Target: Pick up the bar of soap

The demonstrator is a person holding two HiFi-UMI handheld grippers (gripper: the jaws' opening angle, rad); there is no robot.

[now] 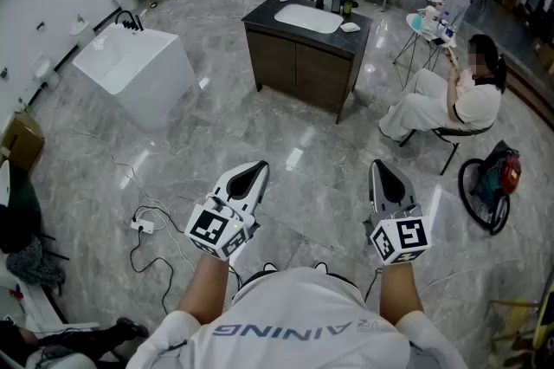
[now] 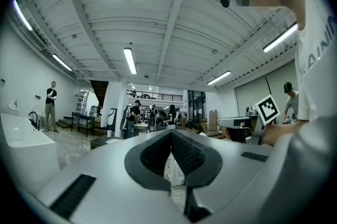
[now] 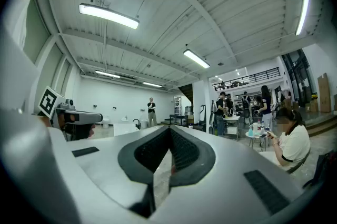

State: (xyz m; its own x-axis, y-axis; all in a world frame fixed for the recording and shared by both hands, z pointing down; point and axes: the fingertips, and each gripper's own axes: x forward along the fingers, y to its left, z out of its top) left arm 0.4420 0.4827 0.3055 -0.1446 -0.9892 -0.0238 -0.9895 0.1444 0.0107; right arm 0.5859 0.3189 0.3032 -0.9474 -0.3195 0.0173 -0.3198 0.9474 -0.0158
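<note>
Left gripper (image 1: 253, 175) level, jaws together on nothing; right gripper (image 1: 384, 171) beside it, also closed and empty, sink cabinet (image 1: 294, 68) well ahead.

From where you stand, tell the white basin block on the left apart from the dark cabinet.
The white block is white all over, with a black tap; the dark cabinet has brown doors and a white inset basin. Bottles stand on the cabinet; the block bears only its tap. Both stand on the grey floor.
</note>
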